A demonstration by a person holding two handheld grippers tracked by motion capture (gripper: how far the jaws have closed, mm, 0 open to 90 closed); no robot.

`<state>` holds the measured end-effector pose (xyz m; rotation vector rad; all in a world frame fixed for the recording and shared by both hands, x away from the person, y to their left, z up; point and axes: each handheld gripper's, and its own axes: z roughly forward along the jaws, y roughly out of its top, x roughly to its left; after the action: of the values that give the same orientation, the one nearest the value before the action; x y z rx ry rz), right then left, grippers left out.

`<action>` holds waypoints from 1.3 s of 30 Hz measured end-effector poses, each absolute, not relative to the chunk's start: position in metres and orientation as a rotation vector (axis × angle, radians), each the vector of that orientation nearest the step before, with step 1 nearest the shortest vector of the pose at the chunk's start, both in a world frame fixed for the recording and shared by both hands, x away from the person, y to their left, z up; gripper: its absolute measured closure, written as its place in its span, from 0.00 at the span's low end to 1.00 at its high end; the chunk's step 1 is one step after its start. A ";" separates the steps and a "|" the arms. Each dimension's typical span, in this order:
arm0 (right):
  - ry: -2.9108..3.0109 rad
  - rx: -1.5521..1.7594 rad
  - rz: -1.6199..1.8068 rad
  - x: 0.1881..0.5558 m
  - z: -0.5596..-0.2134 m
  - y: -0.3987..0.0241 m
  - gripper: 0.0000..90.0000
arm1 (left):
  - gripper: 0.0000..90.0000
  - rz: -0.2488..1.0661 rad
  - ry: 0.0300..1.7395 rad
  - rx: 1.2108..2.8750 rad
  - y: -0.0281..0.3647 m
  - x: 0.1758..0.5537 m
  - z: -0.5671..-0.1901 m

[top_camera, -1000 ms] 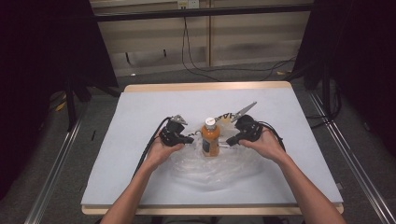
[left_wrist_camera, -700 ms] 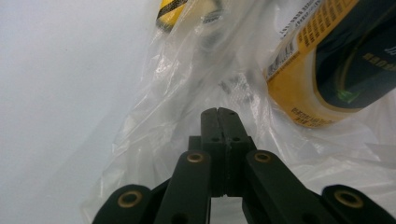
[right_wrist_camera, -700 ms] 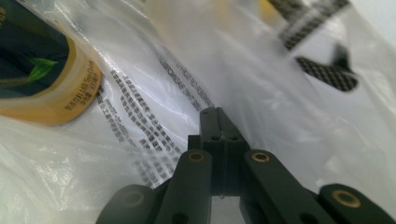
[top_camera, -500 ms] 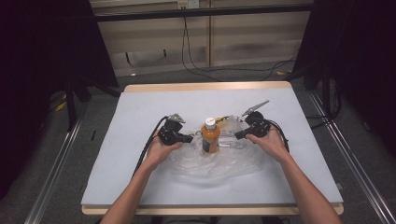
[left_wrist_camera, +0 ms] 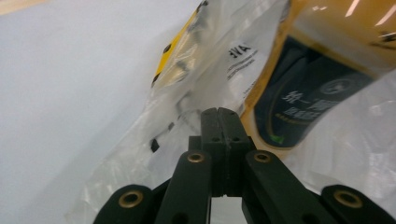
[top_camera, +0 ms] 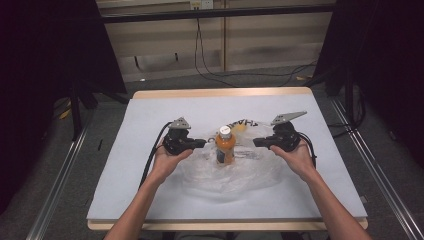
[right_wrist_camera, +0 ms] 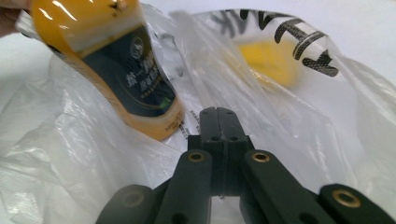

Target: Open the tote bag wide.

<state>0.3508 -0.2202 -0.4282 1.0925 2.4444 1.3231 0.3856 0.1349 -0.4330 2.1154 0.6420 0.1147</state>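
An orange drink bottle (top_camera: 225,147) with a white cap stands upright inside a clear plastic bag (top_camera: 235,172) in the middle of the white table (top_camera: 150,110). My left gripper (top_camera: 202,143) is shut on the bag's rim just left of the bottle. My right gripper (top_camera: 256,143) is shut on the rim at the bottle's right, farther off. In the left gripper view the shut jaws (left_wrist_camera: 218,112) pinch film beside the bottle's dark label (left_wrist_camera: 308,98). In the right gripper view the jaws (right_wrist_camera: 217,111) pinch film in front of the bottle (right_wrist_camera: 126,70).
The bag carries black lettering and a yellow patch (right_wrist_camera: 266,60) on its far side. Cables (top_camera: 150,160) trail from both grippers. Bare table lies on all sides of the bag. Dark stands and floor cables surround the table.
My right gripper has moved right, away from the bottle, drawing the bag's rim wider. The left gripper has shifted slightly left and up. The bottle stays upright.
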 end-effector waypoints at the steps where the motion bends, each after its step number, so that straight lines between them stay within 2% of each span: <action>1: 2.429 1.092 1.332 0.348 -0.426 -0.221 1.00 | 1.00 0.114 0.643 2.103 0.136 0.384 -0.433; 14: 2.303 1.054 1.462 0.305 -0.416 -0.231 1.00 | 1.00 0.150 0.625 1.986 0.172 0.353 -0.424; 16: 2.280 1.050 1.478 0.294 -0.417 -0.235 1.00 | 0.96 0.166 0.603 1.980 0.178 0.343 -0.423; 20: 2.241 1.053 1.514 0.278 -0.416 -0.245 0.99 | 0.96 0.175 0.609 1.970 0.189 0.327 -0.423; 21: 2.236 1.056 1.519 0.275 -0.416 -0.247 0.95 | 0.92 0.187 0.606 1.965 0.192 0.323 -0.424; 23: 2.220 1.059 1.496 0.267 -0.419 -0.251 0.82 | 0.74 0.222 0.621 1.974 0.198 0.314 -0.427; 25: 2.189 1.087 1.500 0.259 -0.422 -0.256 0.67 | 0.71 0.216 0.632 1.958 0.203 0.309 -0.428; 27: 2.172 1.099 1.502 0.255 -0.424 -0.259 0.53 | 0.58 0.242 0.663 1.935 0.206 0.302 -0.429; 28: 2.155 1.104 1.502 0.251 -0.425 -0.260 0.38 | 0.44 0.251 0.669 1.930 0.208 0.300 -0.430; 31: 2.126 1.104 1.484 0.244 -0.425 -0.261 0.15 | 0.28 0.266 0.682 1.914 0.212 0.292 -0.431; 34: 2.096 1.107 1.473 0.233 -0.426 -0.263 0.03 | 0.16 0.293 0.677 1.908 0.219 0.283 -0.432; 39: 2.025 1.113 1.494 0.218 -0.431 -0.271 0.01 | 0.08 0.335 0.703 1.880 0.229 0.267 -0.439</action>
<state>0.2184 -0.2706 -0.4307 1.1130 2.0254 1.4940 0.2673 0.2288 -0.4393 1.8804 0.7032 0.3347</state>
